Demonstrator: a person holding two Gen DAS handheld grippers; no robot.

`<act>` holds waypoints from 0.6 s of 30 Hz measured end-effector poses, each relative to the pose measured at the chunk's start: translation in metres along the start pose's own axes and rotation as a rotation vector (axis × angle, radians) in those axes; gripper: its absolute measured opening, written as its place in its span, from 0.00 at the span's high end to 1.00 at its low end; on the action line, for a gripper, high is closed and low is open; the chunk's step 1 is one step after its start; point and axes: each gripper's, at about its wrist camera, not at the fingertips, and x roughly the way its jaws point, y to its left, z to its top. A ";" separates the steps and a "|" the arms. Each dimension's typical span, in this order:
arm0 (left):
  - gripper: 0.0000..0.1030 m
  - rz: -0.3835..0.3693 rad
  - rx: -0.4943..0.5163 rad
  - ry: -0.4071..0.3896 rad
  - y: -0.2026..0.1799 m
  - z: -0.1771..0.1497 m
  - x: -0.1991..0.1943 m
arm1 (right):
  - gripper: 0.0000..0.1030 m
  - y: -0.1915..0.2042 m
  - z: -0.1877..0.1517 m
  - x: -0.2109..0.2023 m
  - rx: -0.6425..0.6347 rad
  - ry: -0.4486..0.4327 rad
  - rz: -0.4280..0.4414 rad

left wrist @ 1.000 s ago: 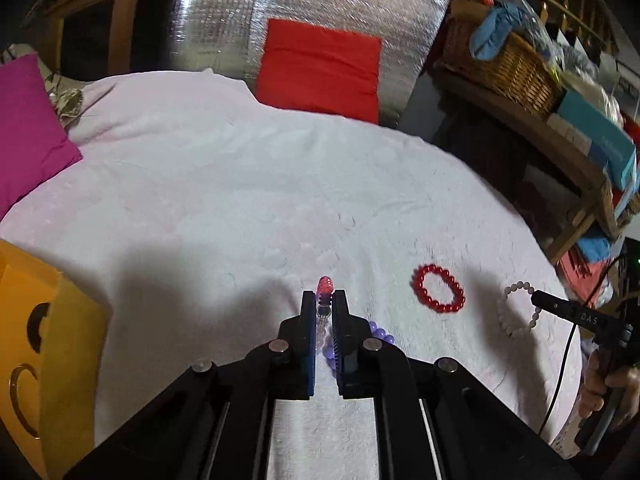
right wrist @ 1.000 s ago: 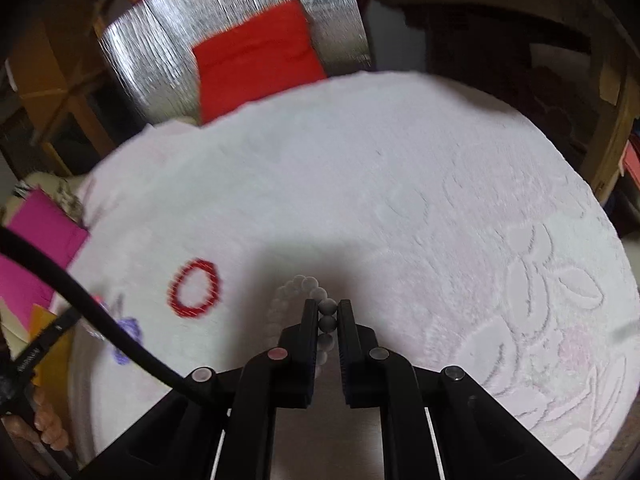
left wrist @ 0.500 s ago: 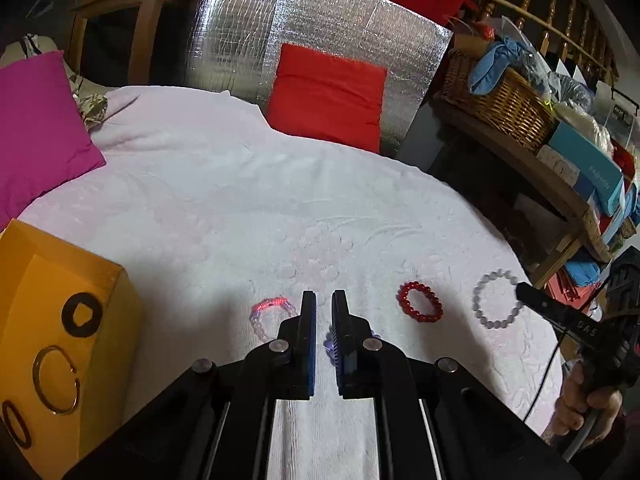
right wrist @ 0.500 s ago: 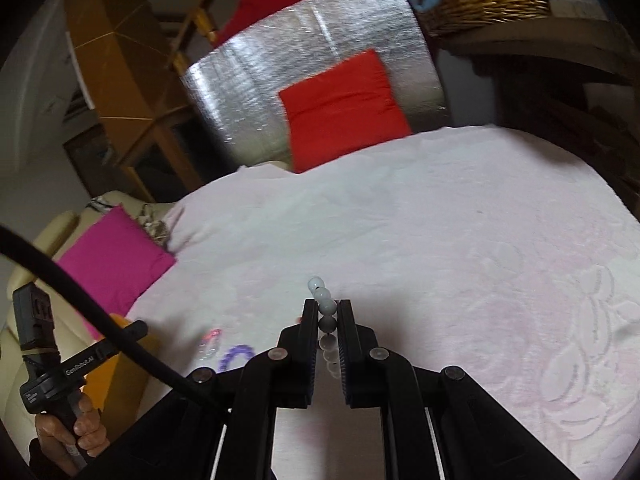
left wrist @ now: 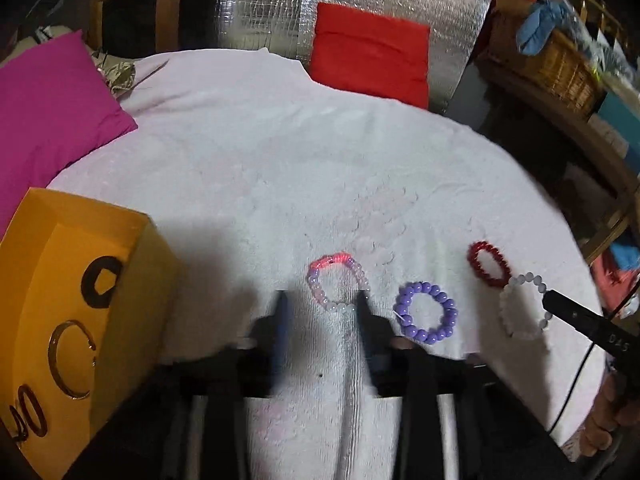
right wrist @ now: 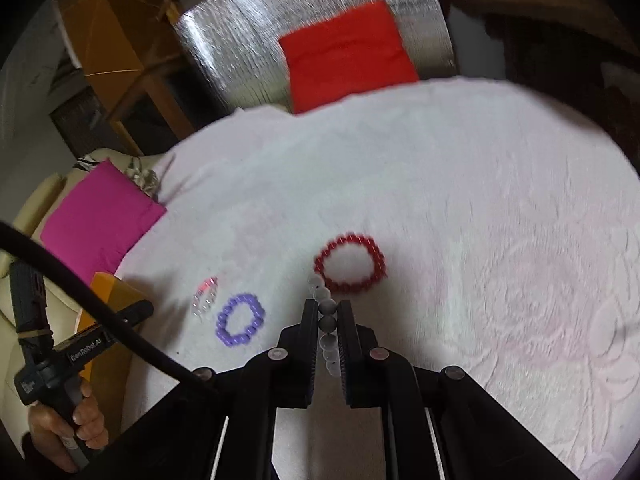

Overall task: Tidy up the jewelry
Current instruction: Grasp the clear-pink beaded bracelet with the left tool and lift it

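Several bead bracelets lie on a white embossed cloth [left wrist: 280, 168]. In the left wrist view my left gripper [left wrist: 324, 316] is open, its blurred jaws either side of a pink and clear bracelet [left wrist: 338, 283] lying on the cloth. A purple bracelet [left wrist: 426, 312], a red bracelet [left wrist: 489, 264] and a white bracelet [left wrist: 522, 306] are to its right. In the right wrist view my right gripper [right wrist: 328, 314] is shut on the white bracelet [right wrist: 326, 316], just before the red bracelet [right wrist: 350, 263]; the purple bracelet [right wrist: 240, 319] is to the left.
An orange box [left wrist: 72, 304] with bangles on its face stands at the left. A magenta cushion [left wrist: 52, 112] lies at the far left, and a red cushion [left wrist: 370, 54] leans on a silver foil panel [left wrist: 260, 4] at the back. A wicker basket [left wrist: 560, 68] stands on shelves at the right.
My left gripper has opened and let the pink and clear bracelet down onto the cloth. My right gripper, still holding the white bracelet, has come down beside the red bracelet.
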 end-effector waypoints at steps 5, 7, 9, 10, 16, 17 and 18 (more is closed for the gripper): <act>0.34 0.045 0.022 0.023 -0.009 0.003 0.022 | 0.90 -0.015 0.000 0.004 0.045 0.034 -0.017; 0.34 0.065 0.015 0.028 -0.011 0.005 0.033 | 0.90 -0.020 0.000 0.005 0.060 0.043 -0.028; 0.34 0.041 -0.004 0.036 -0.011 0.007 0.043 | 0.90 -0.025 0.000 0.006 0.074 0.054 -0.034; 0.34 0.016 -0.006 0.044 -0.012 0.008 0.047 | 0.90 -0.027 0.000 0.006 0.077 0.058 -0.037; 0.48 -0.015 -0.037 0.069 -0.012 0.004 0.062 | 0.90 -0.031 -0.002 0.006 0.066 0.072 -0.038; 0.68 -0.013 -0.038 0.063 -0.012 0.004 0.061 | 0.90 -0.031 -0.002 0.006 0.064 0.074 -0.038; 0.78 -0.021 -0.034 0.063 -0.011 0.005 0.060 | 0.90 -0.031 -0.003 0.007 0.062 0.076 -0.038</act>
